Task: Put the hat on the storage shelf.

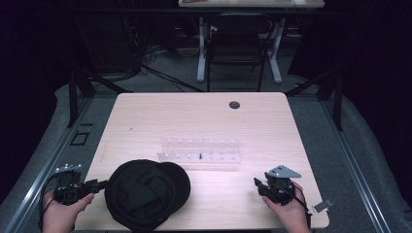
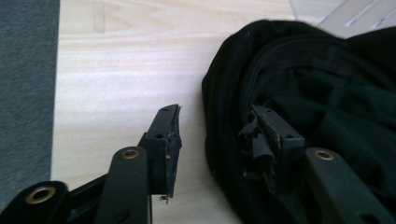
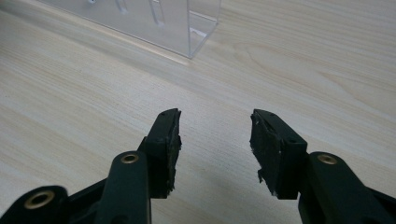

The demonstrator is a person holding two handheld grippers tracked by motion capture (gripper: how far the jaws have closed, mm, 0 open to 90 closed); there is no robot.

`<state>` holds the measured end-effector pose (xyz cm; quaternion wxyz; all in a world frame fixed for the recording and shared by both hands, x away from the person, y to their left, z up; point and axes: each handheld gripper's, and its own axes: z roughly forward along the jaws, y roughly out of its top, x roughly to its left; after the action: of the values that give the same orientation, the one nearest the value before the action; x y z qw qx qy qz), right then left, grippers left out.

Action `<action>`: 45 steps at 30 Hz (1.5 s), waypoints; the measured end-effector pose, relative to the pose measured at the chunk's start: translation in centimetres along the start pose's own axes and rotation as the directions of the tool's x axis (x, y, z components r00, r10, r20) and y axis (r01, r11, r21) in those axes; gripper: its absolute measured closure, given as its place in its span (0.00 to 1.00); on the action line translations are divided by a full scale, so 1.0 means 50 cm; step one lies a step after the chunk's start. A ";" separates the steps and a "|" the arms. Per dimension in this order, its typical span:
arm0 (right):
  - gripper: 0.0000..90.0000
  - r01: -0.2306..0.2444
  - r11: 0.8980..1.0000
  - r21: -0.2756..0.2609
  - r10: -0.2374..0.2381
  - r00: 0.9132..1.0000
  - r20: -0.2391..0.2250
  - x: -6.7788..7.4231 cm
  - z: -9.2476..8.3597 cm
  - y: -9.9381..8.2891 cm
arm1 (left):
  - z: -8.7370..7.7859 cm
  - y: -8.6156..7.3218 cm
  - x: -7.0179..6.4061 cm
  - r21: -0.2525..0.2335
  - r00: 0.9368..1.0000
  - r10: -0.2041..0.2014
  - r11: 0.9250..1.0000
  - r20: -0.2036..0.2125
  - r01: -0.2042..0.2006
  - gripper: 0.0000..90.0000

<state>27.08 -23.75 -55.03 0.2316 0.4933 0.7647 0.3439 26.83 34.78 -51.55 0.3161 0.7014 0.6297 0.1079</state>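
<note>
We note a black cap lying crown-up near the table's front edge, left of centre. Its brim points toward 2 o'clock, so its long axis runs roughly 8 to 2.

The left gripper sits at the cap's 9 o'clock, jaws aimed at 3 o'clock into the fabric. In the left gripper view the left gripper is spread apart: one jaw stands over bare wood, the other lies against the cap fabric, with the cap's rim in the gap. The pads are not pinching anything yet.

The right gripper rests at the cap's 3 o'clock, well apart from it, jaws wide with nothing between them. In its own view the right gripper faces bare wood, and a clear acrylic rack lies beyond at 11 o'clock.

Judgement: the left hand is plainly nearer. Closing on the rim where it stands should take the cap.
</note>
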 end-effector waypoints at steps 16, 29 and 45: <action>0.57 -0.017 1.000 -0.005 0.016 1.000 -0.006 0.001 0.000 -0.002 | 0.012 0.010 0.019 0.151 0.995 -0.086 0.986 0.059 0.076 0.70; 0.58 -0.036 0.999 0.018 0.037 0.999 -0.024 0.001 0.002 -0.002 | 0.024 0.005 0.020 0.203 0.985 -0.151 0.971 0.089 0.130 0.71; 0.59 -0.050 0.999 0.001 0.050 0.998 -0.028 0.000 0.000 0.000 | 0.045 0.009 0.024 0.264 0.983 -0.162 0.955 0.090 0.133 0.71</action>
<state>27.07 -23.75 -55.05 0.2120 0.5074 0.7553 0.3565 28.64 35.24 -53.35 0.2643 0.6922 0.6706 -0.0375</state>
